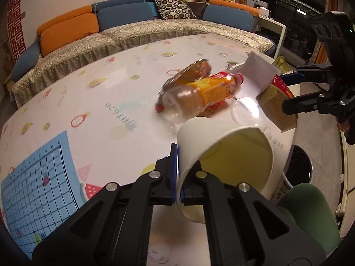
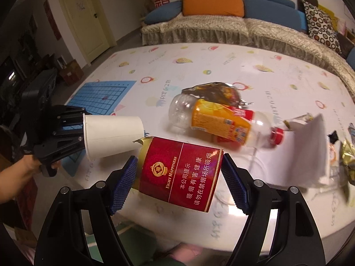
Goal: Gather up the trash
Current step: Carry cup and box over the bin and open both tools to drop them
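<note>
My left gripper [image 1: 178, 173] is shut on the wall of a white paper cup [image 1: 224, 155], one finger inside the rim and one outside. The cup hangs tilted above the table edge. In the right wrist view the same cup [image 2: 113, 136] sticks out of the left gripper [image 2: 83, 130]. My right gripper [image 2: 177, 166] is shut on a red cigarette box [image 2: 179, 173], a pad on each side, and holds it above the table. On the table lie an orange-labelled plastic bottle [image 2: 221, 122], a brown snack wrapper [image 2: 217, 90] and a white paper sheet [image 2: 308, 150].
The patterned white table [image 1: 88, 102] carries a blue grid mat [image 1: 37, 190]. A gold wrapper [image 2: 348, 155] lies at its right edge. A round bin [image 1: 299, 166] and a green chair [image 1: 310, 210] stand beside the table. A sofa [image 1: 155, 33] runs behind it.
</note>
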The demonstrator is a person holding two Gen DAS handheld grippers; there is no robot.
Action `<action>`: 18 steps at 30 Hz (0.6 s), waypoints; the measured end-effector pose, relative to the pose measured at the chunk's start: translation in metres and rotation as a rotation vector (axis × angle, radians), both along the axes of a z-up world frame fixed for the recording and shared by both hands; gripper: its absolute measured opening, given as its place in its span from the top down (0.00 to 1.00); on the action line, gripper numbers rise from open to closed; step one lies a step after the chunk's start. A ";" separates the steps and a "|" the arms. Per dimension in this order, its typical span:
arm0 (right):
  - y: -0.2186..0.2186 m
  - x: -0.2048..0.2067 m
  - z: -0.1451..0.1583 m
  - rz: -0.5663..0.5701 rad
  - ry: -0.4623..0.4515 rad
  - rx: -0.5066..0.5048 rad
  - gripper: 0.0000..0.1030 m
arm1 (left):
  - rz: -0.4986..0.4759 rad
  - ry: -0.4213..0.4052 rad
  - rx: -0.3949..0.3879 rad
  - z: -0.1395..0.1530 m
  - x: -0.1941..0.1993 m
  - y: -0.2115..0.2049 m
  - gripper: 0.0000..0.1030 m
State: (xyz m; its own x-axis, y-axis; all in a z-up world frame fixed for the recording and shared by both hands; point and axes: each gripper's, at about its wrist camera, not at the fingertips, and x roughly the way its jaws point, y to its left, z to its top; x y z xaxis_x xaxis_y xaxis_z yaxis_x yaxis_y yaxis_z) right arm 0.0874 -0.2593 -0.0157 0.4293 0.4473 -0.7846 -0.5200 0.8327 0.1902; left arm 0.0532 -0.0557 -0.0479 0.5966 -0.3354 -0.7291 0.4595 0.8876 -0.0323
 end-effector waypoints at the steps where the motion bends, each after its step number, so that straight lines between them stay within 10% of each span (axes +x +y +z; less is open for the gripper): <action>1: -0.012 -0.006 0.005 -0.014 -0.009 0.005 0.26 | -0.015 -0.007 -0.004 0.007 -0.002 -0.007 0.99; 18: -0.248 -0.138 -0.034 -0.428 0.054 -0.012 0.26 | -0.523 -0.003 0.013 0.028 -0.047 -0.254 0.99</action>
